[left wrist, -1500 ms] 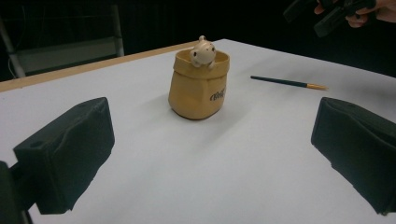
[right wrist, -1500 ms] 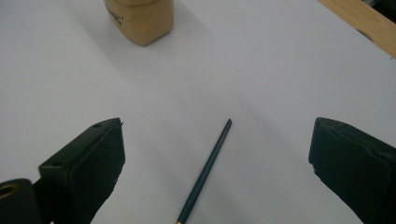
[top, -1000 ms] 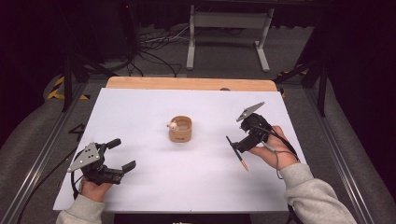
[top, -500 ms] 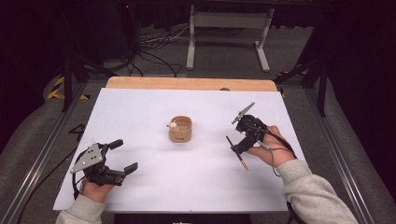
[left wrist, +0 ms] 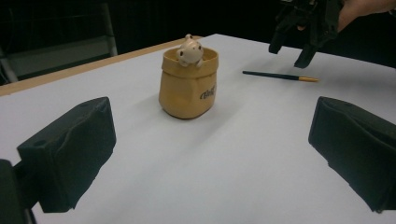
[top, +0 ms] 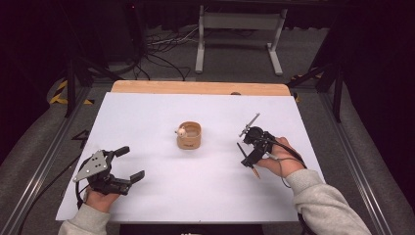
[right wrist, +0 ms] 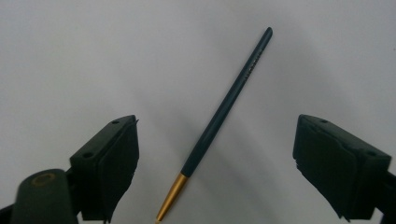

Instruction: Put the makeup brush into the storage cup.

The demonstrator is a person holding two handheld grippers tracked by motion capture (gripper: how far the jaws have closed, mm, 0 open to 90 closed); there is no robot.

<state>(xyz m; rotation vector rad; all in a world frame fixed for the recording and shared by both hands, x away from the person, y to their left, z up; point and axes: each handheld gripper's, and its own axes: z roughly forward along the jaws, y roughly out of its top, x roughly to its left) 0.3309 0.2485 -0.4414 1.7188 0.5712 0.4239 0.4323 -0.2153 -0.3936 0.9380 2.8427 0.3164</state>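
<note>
A slim dark teal brush (right wrist: 229,100) with a gold metal ferrule lies flat on the white table (top: 147,127), to the right of a tan sack-shaped pot (top: 189,135) that serves as the scene's centre. The right hand-held gripper (top: 249,155) hangs directly above the brush, jaws spread wide on either side of the handle and holding nothing; in the right gripper view the thin round shaft runs diagonally between the two black padded jaws without touching either. The pot, soft-looking and creased like a paper bag, stands upright with dark lettering on its side and a small pale animal figure (left wrist: 190,49) peeking over its rim. Nothing lies between the pot and the brush, only bare matte table surface. The left hand-held gripper (top: 128,165) sits well to the left of the pot and nearer the person, jaws wide apart and empty, its grey three-cornered plate on top; the left gripper view looks past its blocky black jaws to the pot, with the brush and the other gripper beyond it. A strip of pale wood (top: 195,87) edges the table behind the pot, and beyond that a grey metal stand (top: 235,29) and loose black cables (top: 156,54) rest on the dark floor
</note>
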